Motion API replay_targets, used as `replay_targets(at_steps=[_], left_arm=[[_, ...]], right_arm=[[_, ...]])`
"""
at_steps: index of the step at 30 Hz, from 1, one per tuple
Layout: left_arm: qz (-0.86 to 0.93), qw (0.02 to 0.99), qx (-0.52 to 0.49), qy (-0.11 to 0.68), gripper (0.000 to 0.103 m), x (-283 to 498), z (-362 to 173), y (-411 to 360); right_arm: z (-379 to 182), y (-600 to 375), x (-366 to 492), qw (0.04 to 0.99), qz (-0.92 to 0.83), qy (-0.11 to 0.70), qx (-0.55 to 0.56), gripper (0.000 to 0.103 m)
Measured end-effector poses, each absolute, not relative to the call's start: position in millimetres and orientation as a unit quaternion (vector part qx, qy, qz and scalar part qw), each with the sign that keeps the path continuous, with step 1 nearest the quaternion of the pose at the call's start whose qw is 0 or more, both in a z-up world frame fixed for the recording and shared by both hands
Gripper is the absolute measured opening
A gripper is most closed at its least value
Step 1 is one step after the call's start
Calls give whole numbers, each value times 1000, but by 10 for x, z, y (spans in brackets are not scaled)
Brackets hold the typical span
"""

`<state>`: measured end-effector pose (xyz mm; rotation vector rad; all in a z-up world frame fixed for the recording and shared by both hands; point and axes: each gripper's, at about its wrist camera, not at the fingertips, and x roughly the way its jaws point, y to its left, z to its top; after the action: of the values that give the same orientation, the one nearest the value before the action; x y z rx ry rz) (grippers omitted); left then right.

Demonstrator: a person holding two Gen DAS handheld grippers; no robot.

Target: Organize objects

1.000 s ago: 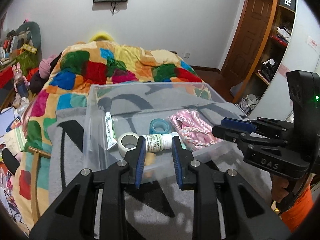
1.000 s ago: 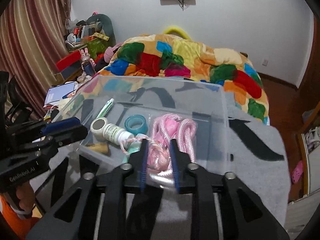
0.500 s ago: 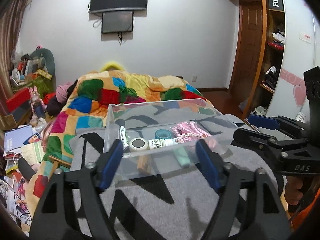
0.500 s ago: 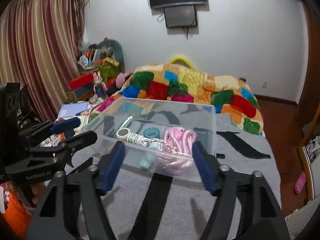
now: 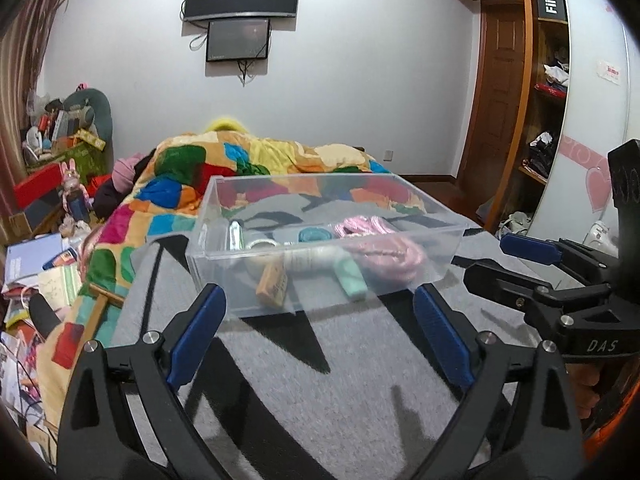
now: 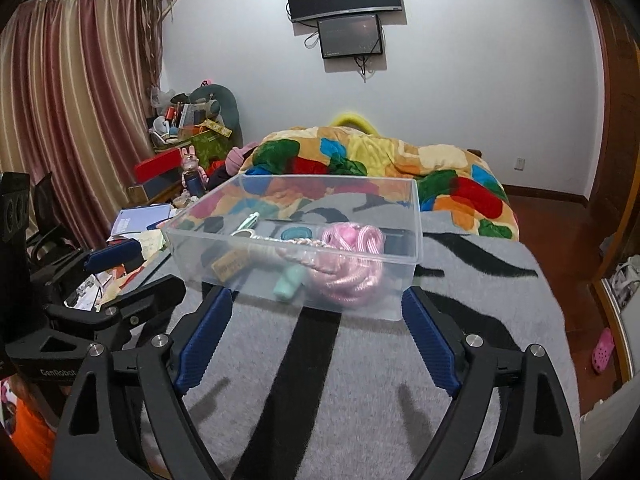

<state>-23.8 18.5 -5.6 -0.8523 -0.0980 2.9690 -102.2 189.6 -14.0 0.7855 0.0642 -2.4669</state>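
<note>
Nearest in each wrist view, the left claw (image 5: 318,330) and the right claw (image 6: 316,334) both gape wide and hold nothing above the grey blanket with black stripes (image 6: 460,312) that covers the foot of the bed; a second ago both were pinched narrow close over the box, and they have since spread and drawn back from it. Just beyond them, toward the middle of that blanket, sits the clear rectangular plastic box (image 5: 436,256). Inside it, near to far, lie a tan cork-like block (image 5: 273,283), a mint-green tube (image 5: 351,276), a coiled pink rope (image 5: 384,254), a teal tape roll (image 5: 314,234) and a white tube with green print (image 5: 235,234). The box looks light, stiff and slick-walled, so it would probably be best gripped by the rim or by opposite walls with both claws; the rope is soft and would snag or trail. Behind, a multicoloured patchwork quilt (image 6: 360,156) covers the far end.
</note>
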Motion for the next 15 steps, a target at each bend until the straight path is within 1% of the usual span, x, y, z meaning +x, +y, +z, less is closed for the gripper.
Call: replay_targets(at_steps=[15], left_arm=[[960, 26, -275, -45, 96, -227, -56, 106]], right_arm=[[-194, 1884, -978, 273, -915, 24, 295, 85]])
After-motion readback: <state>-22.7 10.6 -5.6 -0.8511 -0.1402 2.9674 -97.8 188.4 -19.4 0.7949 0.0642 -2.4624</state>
